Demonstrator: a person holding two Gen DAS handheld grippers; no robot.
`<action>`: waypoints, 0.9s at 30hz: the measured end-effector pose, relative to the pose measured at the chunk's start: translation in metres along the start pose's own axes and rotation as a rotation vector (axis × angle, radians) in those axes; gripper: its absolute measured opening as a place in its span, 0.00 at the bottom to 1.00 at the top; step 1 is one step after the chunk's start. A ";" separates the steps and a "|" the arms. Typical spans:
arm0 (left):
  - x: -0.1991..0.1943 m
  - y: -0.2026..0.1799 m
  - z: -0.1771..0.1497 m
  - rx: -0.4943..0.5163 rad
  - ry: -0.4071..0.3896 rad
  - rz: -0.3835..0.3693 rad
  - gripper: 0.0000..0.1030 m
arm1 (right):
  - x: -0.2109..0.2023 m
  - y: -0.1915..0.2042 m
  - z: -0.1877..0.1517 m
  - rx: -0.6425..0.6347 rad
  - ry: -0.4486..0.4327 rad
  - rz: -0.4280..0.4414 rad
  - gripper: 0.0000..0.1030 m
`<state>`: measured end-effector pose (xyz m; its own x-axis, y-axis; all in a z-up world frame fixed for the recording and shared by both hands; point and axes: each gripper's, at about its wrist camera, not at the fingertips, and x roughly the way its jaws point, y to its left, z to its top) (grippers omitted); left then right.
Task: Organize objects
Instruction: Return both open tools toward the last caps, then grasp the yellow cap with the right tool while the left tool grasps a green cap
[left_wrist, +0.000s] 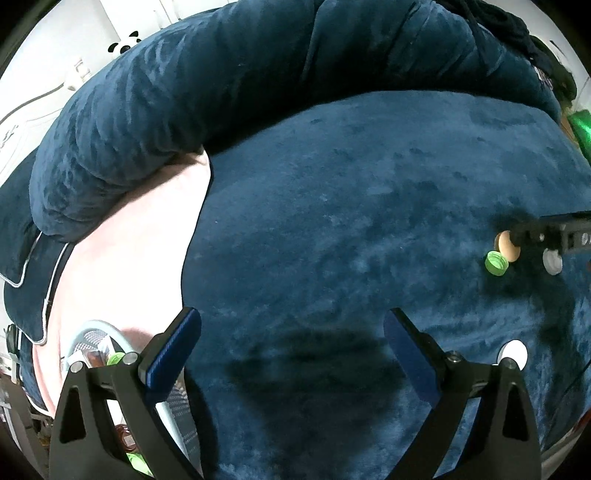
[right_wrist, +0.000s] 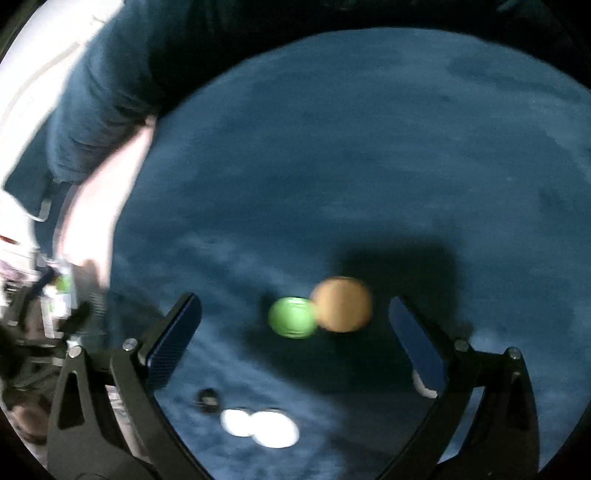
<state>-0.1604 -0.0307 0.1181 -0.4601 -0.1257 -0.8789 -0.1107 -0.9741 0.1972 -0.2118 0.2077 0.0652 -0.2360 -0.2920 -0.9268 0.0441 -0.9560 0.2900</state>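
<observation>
Blue plush bedding fills both views, a rolled blue blanket along its far edge. Left gripper hovers over bare fabric, jaws spread wide and holding nothing; a white cap lies just right of it. Right gripper, jaws also spread and empty, hangs above a green bottle cap touching a tan cap, both between its fingers though blurred. Two white caps lie nearer.
</observation>
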 end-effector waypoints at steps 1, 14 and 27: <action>0.000 -0.001 0.000 0.004 0.001 -0.001 0.97 | 0.001 -0.002 -0.001 -0.016 0.012 -0.047 0.98; 0.002 -0.002 -0.001 0.007 0.006 0.003 0.97 | 0.017 0.004 -0.010 -0.122 0.125 -0.242 0.69; 0.017 -0.014 -0.002 0.004 0.047 -0.055 0.97 | 0.039 0.015 -0.008 -0.221 0.132 -0.241 0.40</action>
<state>-0.1652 -0.0197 0.0996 -0.4112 -0.0811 -0.9079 -0.1384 -0.9789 0.1501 -0.2123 0.1819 0.0312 -0.1382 -0.0450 -0.9894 0.2149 -0.9765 0.0144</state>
